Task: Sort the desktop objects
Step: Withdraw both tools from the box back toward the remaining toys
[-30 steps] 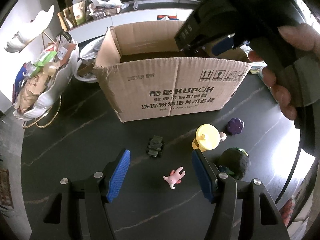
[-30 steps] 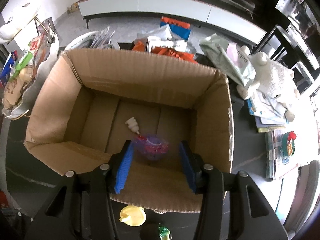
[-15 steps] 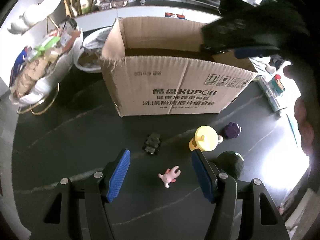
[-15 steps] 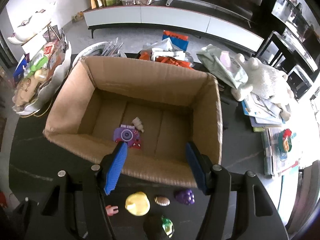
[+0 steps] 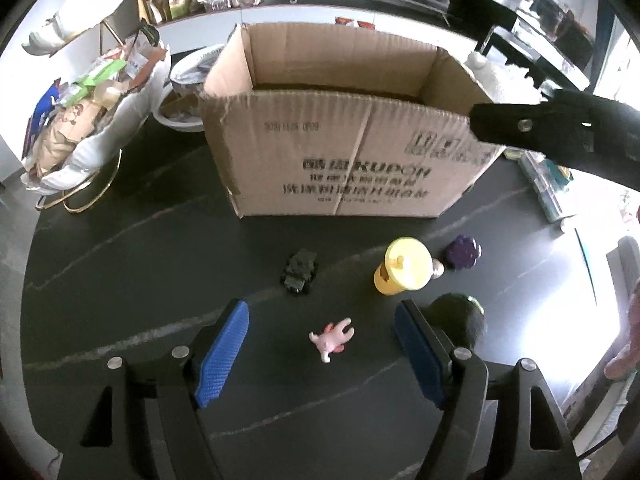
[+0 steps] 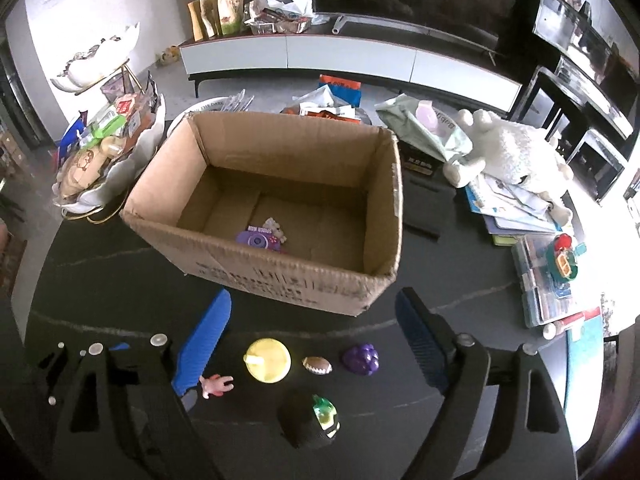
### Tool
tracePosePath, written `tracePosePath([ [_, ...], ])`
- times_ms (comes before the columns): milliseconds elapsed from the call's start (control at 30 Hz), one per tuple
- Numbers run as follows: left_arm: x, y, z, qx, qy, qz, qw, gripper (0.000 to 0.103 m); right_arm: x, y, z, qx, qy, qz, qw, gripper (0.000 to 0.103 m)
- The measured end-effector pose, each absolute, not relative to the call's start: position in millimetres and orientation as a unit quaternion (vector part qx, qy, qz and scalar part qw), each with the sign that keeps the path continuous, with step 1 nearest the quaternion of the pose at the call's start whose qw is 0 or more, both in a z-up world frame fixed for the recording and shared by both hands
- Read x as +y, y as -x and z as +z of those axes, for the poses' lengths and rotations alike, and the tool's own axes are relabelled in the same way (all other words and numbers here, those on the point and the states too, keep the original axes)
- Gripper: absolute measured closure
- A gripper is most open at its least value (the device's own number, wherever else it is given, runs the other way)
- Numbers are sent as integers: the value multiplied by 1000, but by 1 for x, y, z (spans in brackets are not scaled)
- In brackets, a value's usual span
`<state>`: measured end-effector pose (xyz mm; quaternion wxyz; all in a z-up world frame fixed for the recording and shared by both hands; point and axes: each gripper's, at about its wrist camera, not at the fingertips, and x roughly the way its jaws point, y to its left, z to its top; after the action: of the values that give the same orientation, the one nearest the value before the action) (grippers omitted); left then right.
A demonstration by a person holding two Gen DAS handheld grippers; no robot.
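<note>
— What's in the cardboard box (image 6: 280, 216)?

— It stands open on the dark table (image 5: 160, 264). On its floor, close to the near wall, lies a purple toy camera (image 6: 258, 237) with a small white toy (image 6: 275, 227) touching its far side. The rest of the floor is bare cardboard.

— And outside the box?

— In front of it on the table: a yellow cup (image 6: 267, 360), a little brown football (image 6: 317, 365), a purple grape toy (image 6: 361, 359), a pink figure (image 5: 331, 337), a green toy truck (image 5: 300, 271) and a black ball with a green patch (image 6: 310, 420).

— The tongs?

— The left gripper (image 5: 322, 354) is spread, its jaws just opened wider, with the pink figure on the table below the gap, untouched. The right gripper (image 6: 312, 344) is spread too, just opened, nothing between its pads; it hangs above the row of toys.

— Anything else holding things?

— A white shell-shaped basket (image 6: 116, 176) left of the box is piled with snack packets.
</note>
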<state>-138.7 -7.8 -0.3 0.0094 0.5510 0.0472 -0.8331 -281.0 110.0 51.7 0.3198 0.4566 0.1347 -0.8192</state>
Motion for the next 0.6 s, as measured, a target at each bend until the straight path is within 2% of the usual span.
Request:
tracePosePath([
  [133,-8,132,2,55,-540,-840,3,5,120,274,52,131,-458,-812,337,14],
  [167,-9,131,3,60,-537,-841,0,3,122,272,51,129,-459,-810,342,14],
  [600,-3,114,8,43,-516,-855,-4,1,151,247,40,121,-457,-811,343,12],
])
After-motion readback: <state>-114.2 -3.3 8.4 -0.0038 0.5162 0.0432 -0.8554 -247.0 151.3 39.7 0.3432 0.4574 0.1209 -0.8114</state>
